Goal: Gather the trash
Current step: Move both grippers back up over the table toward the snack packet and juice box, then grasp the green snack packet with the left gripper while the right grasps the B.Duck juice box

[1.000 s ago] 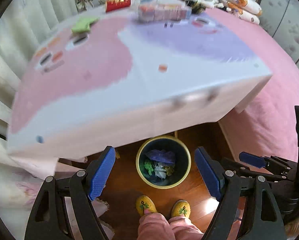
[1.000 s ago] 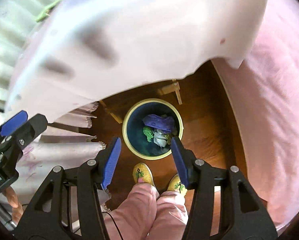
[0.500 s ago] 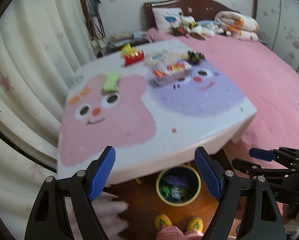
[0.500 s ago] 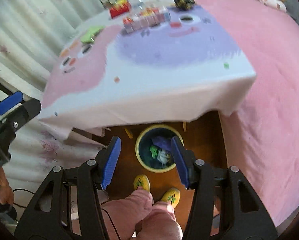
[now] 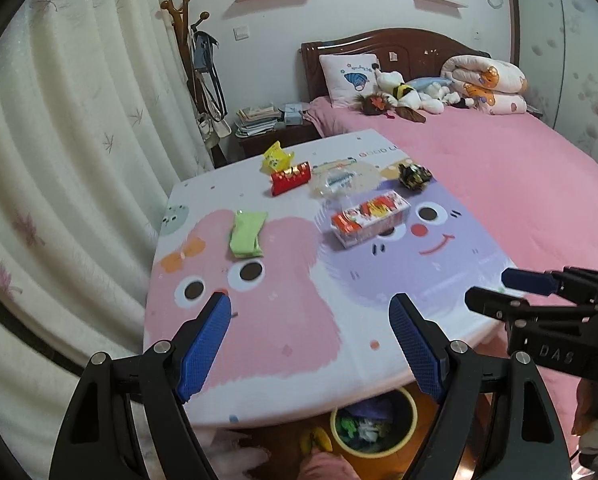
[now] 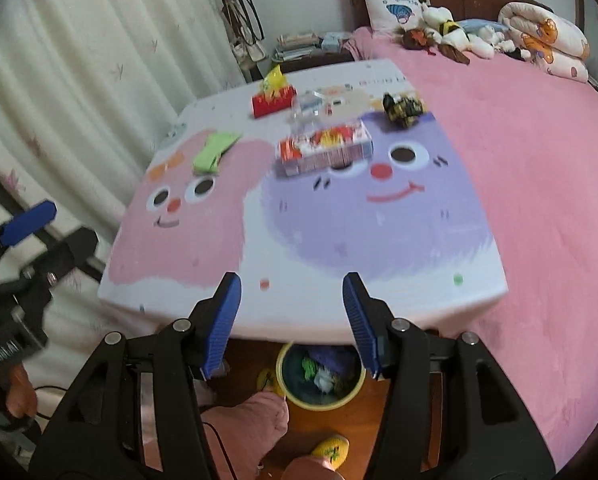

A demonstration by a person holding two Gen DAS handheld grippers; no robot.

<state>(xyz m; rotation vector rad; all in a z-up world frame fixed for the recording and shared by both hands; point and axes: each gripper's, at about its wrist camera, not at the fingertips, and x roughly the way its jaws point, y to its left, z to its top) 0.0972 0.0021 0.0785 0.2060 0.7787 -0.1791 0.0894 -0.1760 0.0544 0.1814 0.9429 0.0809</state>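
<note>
Both views have swung up from the floor bin to the tabletop w/ the cartoon-face cloth [image 5: 283, 320] — looks like a drop is done and the next pick is being lined up. Left gripper [image 5: 311, 344] is wide open and empty, level over the near edge. Right gripper [image 6: 291, 316] likewise open, holding nothing. Trash left on the table: green crumpled wrapper [image 5: 247, 234] at 11 o'clock, red-white snack box [image 5: 369, 218] at 12, red packet [image 5: 291, 178], yellow packet [image 5: 277, 156], black-yellow wrapper [image 5: 414, 176] further back. Round yellow-rimmed bin [image 6: 321, 376] sits under the table edge at 6, already part filled.
</note>
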